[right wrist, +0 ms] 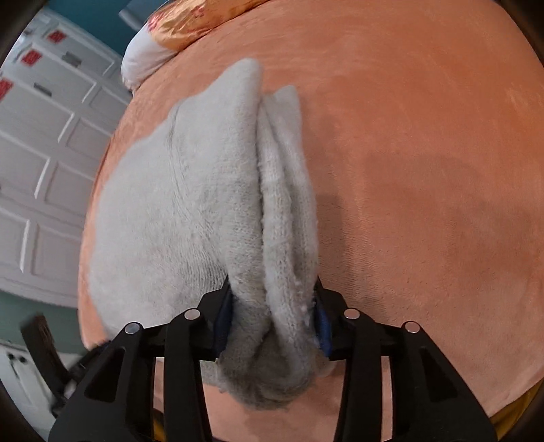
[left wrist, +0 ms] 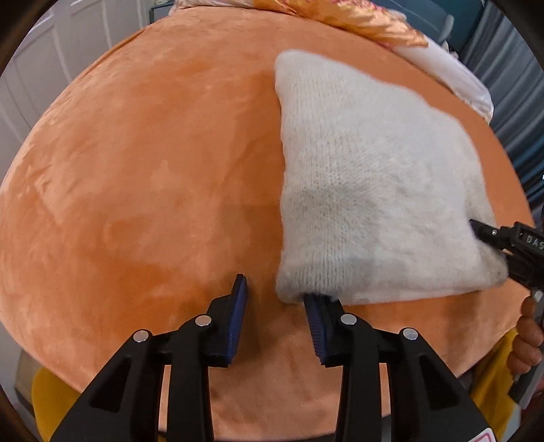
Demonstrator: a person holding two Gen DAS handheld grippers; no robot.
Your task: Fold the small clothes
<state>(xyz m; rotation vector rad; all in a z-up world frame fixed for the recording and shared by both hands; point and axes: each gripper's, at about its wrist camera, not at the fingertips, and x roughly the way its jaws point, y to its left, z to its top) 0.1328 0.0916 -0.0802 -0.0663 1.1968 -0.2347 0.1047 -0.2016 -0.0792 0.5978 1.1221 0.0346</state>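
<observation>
On the orange velvet cover (left wrist: 142, 190), the left gripper (left wrist: 275, 299) sits spread at the grey knit garment's (left wrist: 370, 190) near corner. The right gripper (right wrist: 272, 309) pinches its bunched folds. A satin pillow (left wrist: 374, 27) lies beyond.

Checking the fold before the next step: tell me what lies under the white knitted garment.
The folded white fuzzy knitted garment rests on the orange plush bed cover. The left claw has one finger's tip under its near edge. Anything else beneath is covered.
</observation>
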